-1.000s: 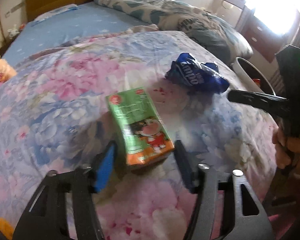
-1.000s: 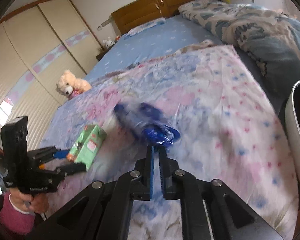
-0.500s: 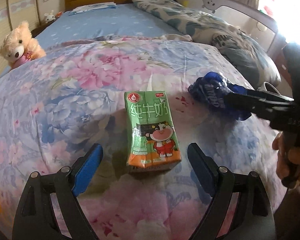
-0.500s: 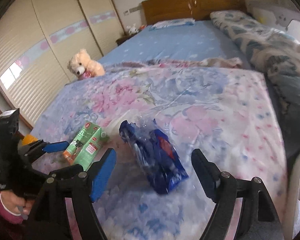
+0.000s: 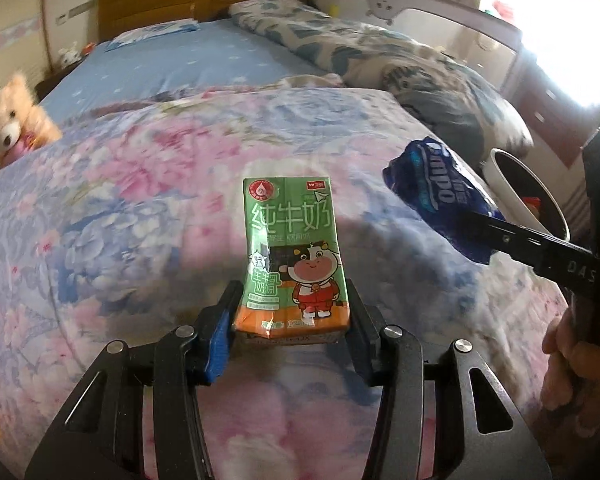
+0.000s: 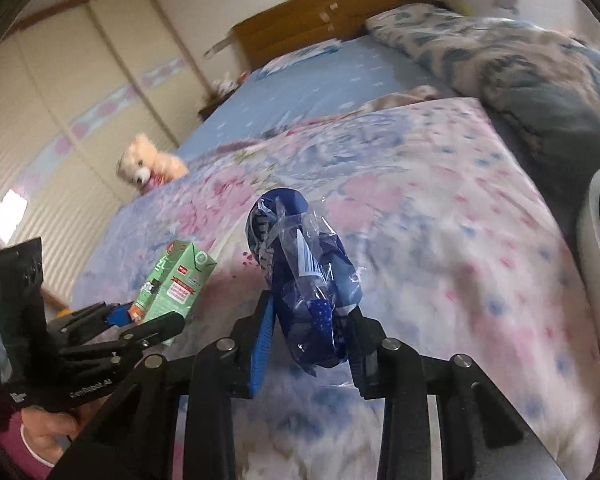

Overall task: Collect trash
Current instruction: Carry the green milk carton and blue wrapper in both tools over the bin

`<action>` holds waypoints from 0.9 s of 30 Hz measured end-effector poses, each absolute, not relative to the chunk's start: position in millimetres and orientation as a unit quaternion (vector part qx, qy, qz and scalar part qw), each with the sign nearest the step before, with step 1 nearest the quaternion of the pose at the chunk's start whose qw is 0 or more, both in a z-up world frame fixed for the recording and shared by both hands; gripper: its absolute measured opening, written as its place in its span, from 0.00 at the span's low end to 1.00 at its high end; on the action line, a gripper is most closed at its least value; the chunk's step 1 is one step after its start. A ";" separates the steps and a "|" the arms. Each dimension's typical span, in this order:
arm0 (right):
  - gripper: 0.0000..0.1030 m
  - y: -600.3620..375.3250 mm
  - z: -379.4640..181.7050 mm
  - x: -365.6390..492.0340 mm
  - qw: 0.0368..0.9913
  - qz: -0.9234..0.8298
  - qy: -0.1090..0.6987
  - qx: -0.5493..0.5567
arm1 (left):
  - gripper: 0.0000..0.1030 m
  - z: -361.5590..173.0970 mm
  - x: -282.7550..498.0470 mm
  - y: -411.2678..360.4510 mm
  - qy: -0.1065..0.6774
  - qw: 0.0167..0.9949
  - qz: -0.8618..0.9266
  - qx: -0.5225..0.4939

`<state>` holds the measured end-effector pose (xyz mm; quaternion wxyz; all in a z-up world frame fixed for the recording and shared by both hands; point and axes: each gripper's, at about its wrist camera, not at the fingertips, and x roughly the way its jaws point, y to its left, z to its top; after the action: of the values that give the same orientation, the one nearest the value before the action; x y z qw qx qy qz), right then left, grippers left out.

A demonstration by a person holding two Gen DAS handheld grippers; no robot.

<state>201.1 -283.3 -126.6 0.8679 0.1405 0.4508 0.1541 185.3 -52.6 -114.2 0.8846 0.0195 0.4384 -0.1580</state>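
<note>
Over the floral quilt [image 5: 148, 208] on the bed, my left gripper [image 5: 290, 320] has its jaws clamped on the lower end of the green milk carton [image 5: 294, 256]. My right gripper [image 6: 312, 332] has its jaws pinched on the crumpled blue wrapper [image 6: 304, 280], held above the quilt, near the white bin [image 5: 512, 196] at the bed's edge.

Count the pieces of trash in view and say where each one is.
2. The green milk carton sits clamped in the left gripper over the floral quilt. The blue wrapper is gripped by the right gripper. The white bin may hide more.
</note>
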 end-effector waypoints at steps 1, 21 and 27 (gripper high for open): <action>0.32 -287.4 -125.4 197.5 0.870 0.147 0.448 0.146 | 0.46 -113.8 183.4 -57.5 0.438 0.884 -0.163 0.024; 0.32 -361.7 -97.3 120.8 0.895 0.044 0.397 0.198 | 0.46 -96.6 152.8 -160.3 0.413 0.873 -0.239 0.102; 0.32 -374.4 -91.7 112.6 0.899 0.032 0.386 0.206 | 0.46 -94.2 148.4 -173.0 0.411 0.870 -0.249 0.111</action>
<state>112.6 -374.4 -91.7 0.8989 0.2055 0.3856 0.0322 148.4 -173.0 -94.2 0.8701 0.1109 0.4108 -0.2489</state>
